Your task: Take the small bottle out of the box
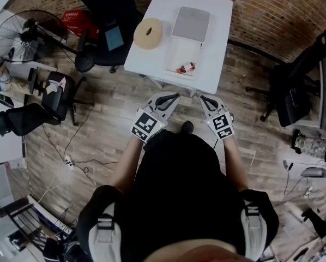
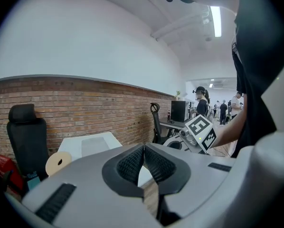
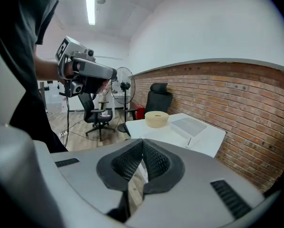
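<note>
An open white box (image 1: pixel 180 52) lies on the white table (image 1: pixel 217 64), its grey lid (image 1: pixel 191 23) folded back towards the wall. Small red-brown items, the small bottle (image 1: pixel 186 68) among them, rest at the box's near end. My left gripper (image 1: pixel 171 99) and right gripper (image 1: pixel 205 100) hover side by side over the floor, just short of the table's near edge. Both are shut with nothing between the pads. In the left gripper view the jaws (image 2: pixel 143 148) meet in front of the table (image 2: pixel 85 144). In the right gripper view the jaws (image 3: pixel 142 145) point towards the table (image 3: pixel 199 139).
A beige tape roll (image 1: pixel 148 33) sits on the table left of the box. Black office chairs (image 1: pixel 35 113) and a floor fan (image 1: pixel 21 34) stand to the left, another chair (image 1: pixel 294 86) to the right. Cables (image 1: pixel 70 160) trail on the wooden floor. A brick wall (image 1: pixel 272 15) runs behind the table.
</note>
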### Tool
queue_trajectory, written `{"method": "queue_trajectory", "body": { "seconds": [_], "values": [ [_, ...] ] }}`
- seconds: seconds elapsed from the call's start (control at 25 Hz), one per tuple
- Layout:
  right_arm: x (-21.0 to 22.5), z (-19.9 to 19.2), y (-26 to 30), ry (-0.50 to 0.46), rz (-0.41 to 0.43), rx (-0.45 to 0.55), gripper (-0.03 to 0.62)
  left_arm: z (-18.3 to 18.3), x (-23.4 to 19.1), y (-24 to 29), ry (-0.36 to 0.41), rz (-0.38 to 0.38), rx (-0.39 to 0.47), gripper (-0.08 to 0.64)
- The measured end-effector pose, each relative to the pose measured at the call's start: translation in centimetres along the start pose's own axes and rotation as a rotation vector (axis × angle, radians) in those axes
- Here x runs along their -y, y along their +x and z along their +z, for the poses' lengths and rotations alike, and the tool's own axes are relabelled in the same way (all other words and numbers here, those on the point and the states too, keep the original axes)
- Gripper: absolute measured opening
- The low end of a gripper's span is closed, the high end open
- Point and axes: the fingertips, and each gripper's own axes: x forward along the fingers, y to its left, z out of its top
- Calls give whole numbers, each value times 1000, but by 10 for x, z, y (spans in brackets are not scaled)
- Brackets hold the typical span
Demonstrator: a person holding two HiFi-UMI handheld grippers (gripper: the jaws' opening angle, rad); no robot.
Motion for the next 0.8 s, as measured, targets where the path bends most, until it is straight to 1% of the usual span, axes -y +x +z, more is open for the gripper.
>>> {"method": "queue_trajectory", "body": {
  "seconds": [0.16,0.36,0.8],
  "values": [
    [7,0,-4,23,11,14,-2,-1,6,6,-12,2,-6,23],
    [19,-6,-9,18,8,8,-2,6,7,19,-2,4,-8,23],
    [32,-19,-10,45,1,-4,-2,4,0,36,-9,-6,-17,23]
  ]
}}
